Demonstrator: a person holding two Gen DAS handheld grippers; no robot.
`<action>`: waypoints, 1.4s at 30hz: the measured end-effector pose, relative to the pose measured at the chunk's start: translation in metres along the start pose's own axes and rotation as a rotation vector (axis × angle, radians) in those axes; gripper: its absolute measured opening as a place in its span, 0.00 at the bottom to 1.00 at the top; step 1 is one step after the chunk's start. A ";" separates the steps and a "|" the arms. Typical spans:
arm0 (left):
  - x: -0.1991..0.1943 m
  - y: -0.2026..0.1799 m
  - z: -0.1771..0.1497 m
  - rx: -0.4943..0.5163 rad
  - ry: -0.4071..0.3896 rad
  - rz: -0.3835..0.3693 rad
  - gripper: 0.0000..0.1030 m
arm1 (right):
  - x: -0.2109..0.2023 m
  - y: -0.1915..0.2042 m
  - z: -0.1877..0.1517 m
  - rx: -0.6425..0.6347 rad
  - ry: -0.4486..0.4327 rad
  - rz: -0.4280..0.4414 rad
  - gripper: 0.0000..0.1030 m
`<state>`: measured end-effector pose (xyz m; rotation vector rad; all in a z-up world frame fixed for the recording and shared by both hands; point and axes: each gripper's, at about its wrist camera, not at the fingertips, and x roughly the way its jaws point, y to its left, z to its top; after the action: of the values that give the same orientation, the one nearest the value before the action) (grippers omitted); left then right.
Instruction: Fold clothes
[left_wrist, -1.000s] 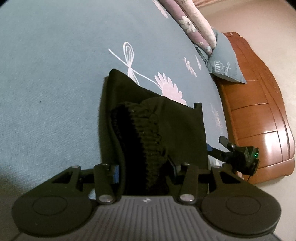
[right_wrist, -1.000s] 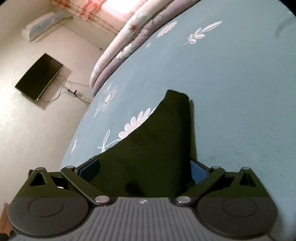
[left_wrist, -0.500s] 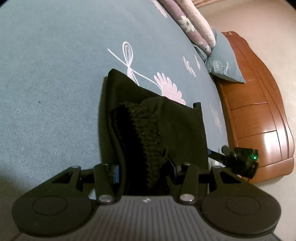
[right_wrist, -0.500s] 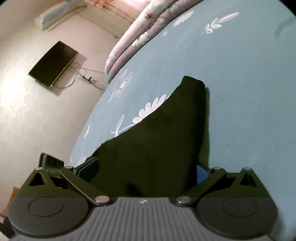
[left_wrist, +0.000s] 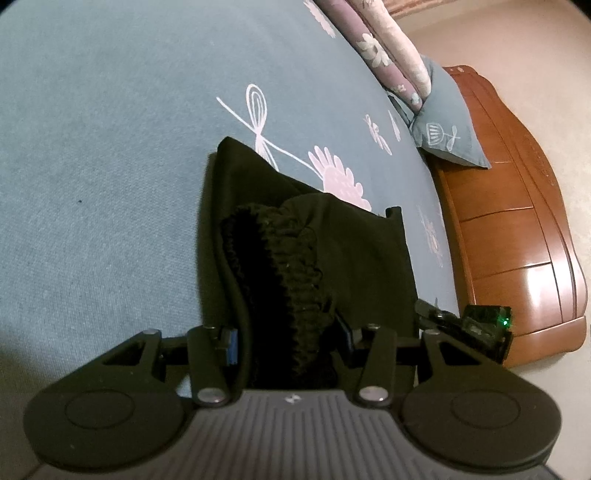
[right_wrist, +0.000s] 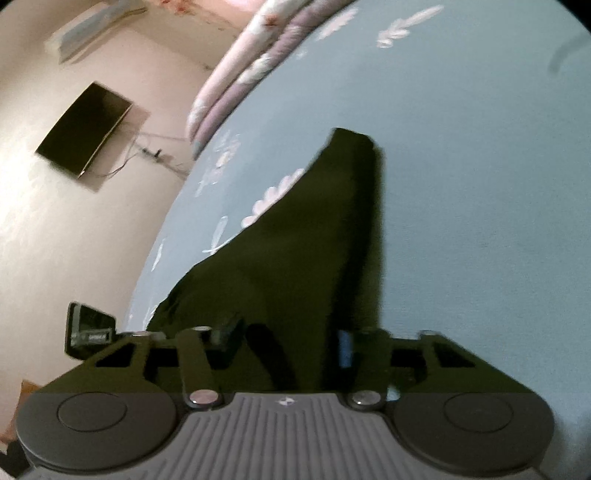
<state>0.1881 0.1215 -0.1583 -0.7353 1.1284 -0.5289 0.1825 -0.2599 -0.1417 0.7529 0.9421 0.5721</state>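
A black garment (left_wrist: 325, 258) with a gathered elastic waistband (left_wrist: 291, 280) is spread over the blue flower-printed bedspread (left_wrist: 110, 155), its far corner lying on the white flower print and its near edge raised into both tools. The left hand-held gripper (left_wrist: 290, 338) is closed on the bunched waistband, and the right hand-held gripper (right_wrist: 288, 341) is closed on a smooth fold of the same cloth, which tapers away to a far tip on the bed. A grey-blue pillow (left_wrist: 448, 136) is seen at the far right against the wooden bed frame (left_wrist: 517, 229), while a dark wall-mounted screen (right_wrist: 83, 129) is seen at the far left of the right wrist view.
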 end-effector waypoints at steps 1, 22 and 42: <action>0.000 0.000 0.000 -0.002 -0.001 0.003 0.45 | -0.001 -0.004 -0.001 0.026 -0.005 -0.008 0.25; -0.001 -0.071 -0.008 0.183 -0.051 0.303 0.39 | -0.014 0.066 -0.024 -0.122 -0.112 -0.248 0.13; 0.084 -0.210 0.028 0.500 -0.003 0.281 0.33 | -0.131 0.096 -0.060 -0.151 -0.378 -0.302 0.13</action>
<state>0.2401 -0.0690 -0.0446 -0.1413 1.0189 -0.5397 0.0572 -0.2765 -0.0240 0.5440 0.6361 0.2201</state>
